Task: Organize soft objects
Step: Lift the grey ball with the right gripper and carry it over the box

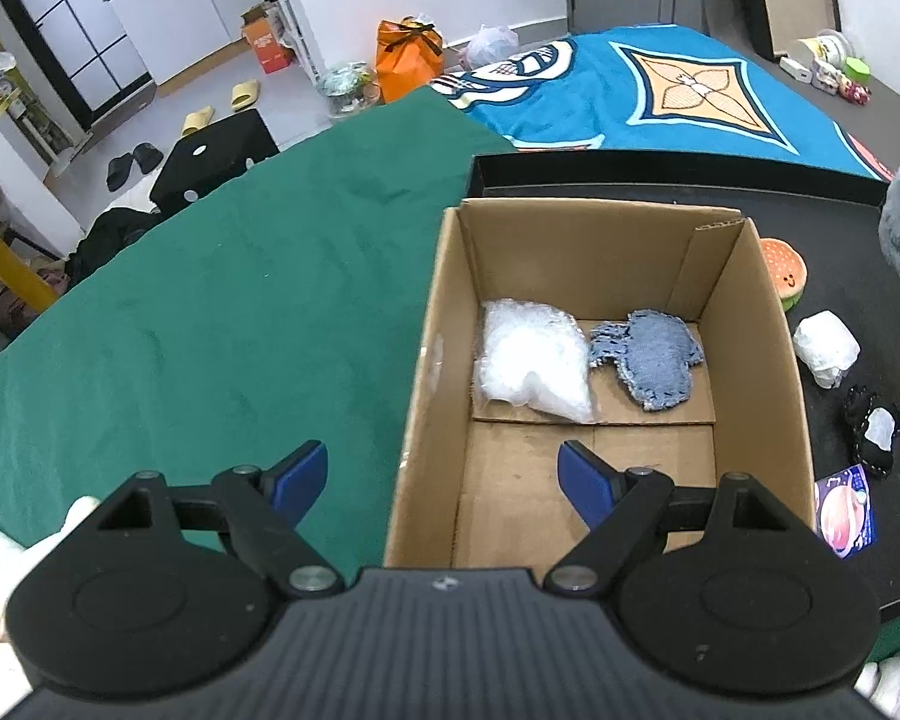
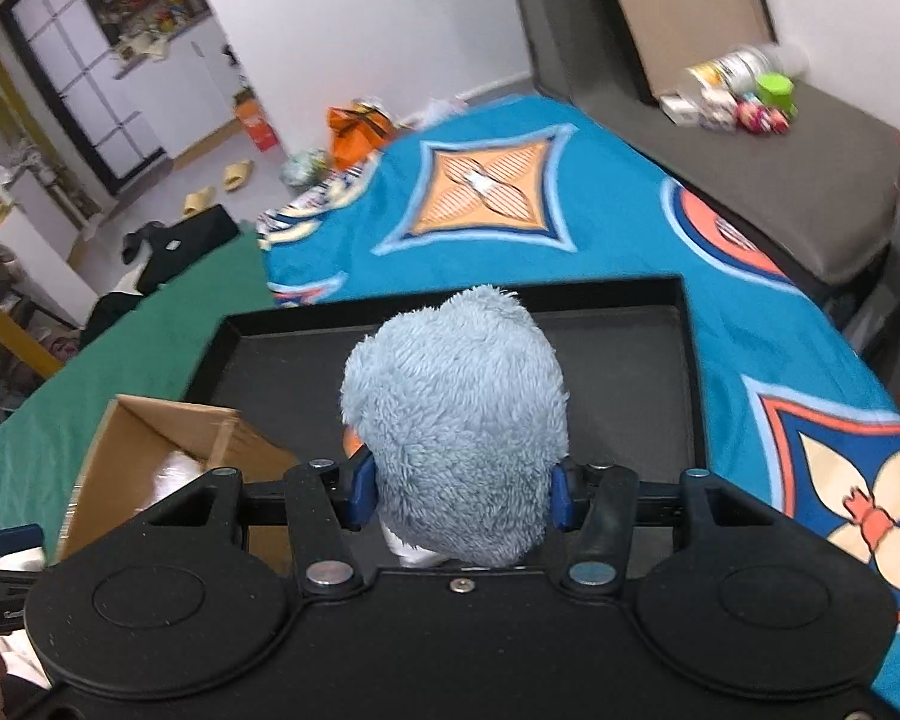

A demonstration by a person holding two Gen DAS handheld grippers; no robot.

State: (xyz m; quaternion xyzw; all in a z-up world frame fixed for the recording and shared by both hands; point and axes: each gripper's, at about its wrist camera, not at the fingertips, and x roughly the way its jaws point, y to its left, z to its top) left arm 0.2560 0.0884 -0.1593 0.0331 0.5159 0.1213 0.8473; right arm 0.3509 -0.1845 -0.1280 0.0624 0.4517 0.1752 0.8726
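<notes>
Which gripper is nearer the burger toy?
Probably right. The right gripper, gripping the blue plush, appears just beyond the burger toy; the left gripper hangs open over the cardboard box's near left wall.

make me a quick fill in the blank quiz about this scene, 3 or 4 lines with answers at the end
1. The right gripper is shut on a fluffy ____ plush toy.
2. The left gripper is ____ and holds nothing.
3. The bubble wrap and the denim patch lie inside the cardboard ____.
4. The burger plush sits on the ____ tray.

Answers: blue; open; box; black
</notes>
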